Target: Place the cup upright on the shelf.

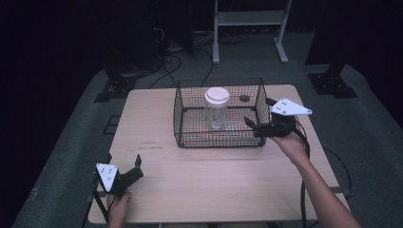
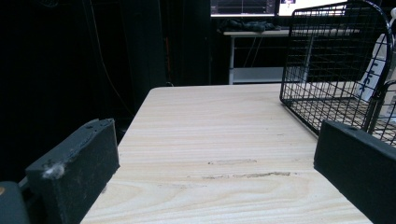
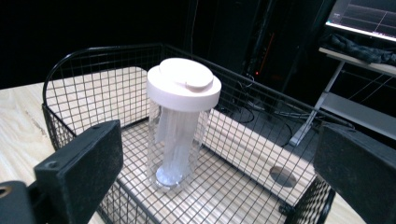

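Reaching w/ the right gripper at the basket edge, jaws wide, nothing held. Jar stands upright inside, ahead of and between the jaws, well apart yet. Come over the rim, then close on the body below the lid (wire wall could snag). Left gripper idle, jaws wide, basket off to its right.

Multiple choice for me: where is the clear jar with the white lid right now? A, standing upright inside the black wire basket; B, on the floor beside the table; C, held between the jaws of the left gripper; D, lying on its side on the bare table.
A: the clear jar stands upright on the floor of the wire basket, while the right gripper is open at the basket's side and touches nothing.
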The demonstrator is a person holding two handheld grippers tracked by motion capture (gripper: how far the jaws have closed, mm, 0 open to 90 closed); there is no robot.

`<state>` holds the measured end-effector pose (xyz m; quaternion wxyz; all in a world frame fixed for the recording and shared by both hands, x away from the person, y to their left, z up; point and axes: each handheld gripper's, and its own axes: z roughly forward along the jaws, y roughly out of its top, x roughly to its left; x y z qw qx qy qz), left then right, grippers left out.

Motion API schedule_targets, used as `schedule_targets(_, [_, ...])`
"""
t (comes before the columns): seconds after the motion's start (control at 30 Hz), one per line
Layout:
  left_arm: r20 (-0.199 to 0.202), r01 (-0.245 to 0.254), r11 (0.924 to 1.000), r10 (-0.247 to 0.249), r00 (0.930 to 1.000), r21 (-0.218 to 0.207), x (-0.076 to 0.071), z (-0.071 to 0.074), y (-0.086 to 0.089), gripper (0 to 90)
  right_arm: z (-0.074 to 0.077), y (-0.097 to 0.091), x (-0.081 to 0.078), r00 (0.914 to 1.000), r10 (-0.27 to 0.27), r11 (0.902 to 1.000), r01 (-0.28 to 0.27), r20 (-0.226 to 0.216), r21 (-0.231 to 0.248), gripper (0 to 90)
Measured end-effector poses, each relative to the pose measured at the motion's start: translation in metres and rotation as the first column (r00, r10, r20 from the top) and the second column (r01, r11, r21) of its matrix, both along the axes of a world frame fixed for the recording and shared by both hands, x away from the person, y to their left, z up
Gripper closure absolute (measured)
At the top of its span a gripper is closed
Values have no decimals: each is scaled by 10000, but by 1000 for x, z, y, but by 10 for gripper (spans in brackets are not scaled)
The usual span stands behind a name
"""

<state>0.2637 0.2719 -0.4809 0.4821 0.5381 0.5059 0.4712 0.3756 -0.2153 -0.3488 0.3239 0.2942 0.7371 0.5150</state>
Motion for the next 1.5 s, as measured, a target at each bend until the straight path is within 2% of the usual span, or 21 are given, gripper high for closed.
schedule_targets(0.27, [-6, -5, 10000, 5, 10000, -12, 0, 0, 0, 0, -6, -8, -7, 9999, -93, 9999, 93, -49, -57, 10])
schedule_targets(0.63, [2, 4, 10000, -4, 10000, -3, 0, 0, 0, 0, -13, -19, -22, 9999, -163, 9997, 163, 41, 154, 11])
schedule_targets(0.93, [-4, 7, 10000, -7, 10000, 18, 0, 0, 0, 0, -20, -28, -33, 9996, -271, 9996, 271, 72, -73, 11])
schedule_targets(1.5, [-4, 27, 10000, -27, 10000, 59, -1, 0, 0, 0, -40, -51, -54, 9979, -653, 9978, 654, -18, 76, 11])
